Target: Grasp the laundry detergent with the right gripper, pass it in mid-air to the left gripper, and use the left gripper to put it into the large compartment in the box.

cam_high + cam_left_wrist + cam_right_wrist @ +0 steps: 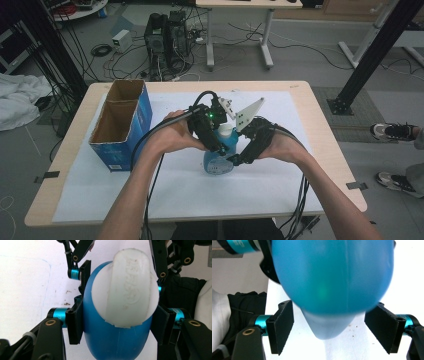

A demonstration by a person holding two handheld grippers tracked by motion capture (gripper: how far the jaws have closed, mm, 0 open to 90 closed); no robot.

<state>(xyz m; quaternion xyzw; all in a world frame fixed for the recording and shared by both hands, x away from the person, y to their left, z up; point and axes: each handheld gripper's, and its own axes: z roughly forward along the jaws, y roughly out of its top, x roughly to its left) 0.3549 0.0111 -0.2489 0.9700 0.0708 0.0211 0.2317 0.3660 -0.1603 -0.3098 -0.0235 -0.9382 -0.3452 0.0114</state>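
Forearms: we see 2 bare forearms rise from the bottom of the high view and converge over the middle of the table [320,125], hands angled in toward each other.
Left hand: our left hand [172,135] wraps the left gripper [216,145], which tips down and to the right onto the bottle.
Right hand: our right hand [280,146] holds the right gripper [239,159], pointed left and down at the bottle's lower side; its grey three-cornered plate [249,114] sticks up above it.
Blue bottle: the blue bottle [220,157] with a white cap [126,287] stands on the white mat [200,192], between the 2 grippers, just right of the open cardboard box [122,125].
Left gripper state: in the left gripper view its 2 black pads [75,322] press both sides of the blue body just under the cap, clamped on the bottle.
Right gripper state: in the right gripper view the pads [283,326] stand apart, either side of the bottle's narrow lower end, clear of the plastic; the blue body looms close and blurred above them.
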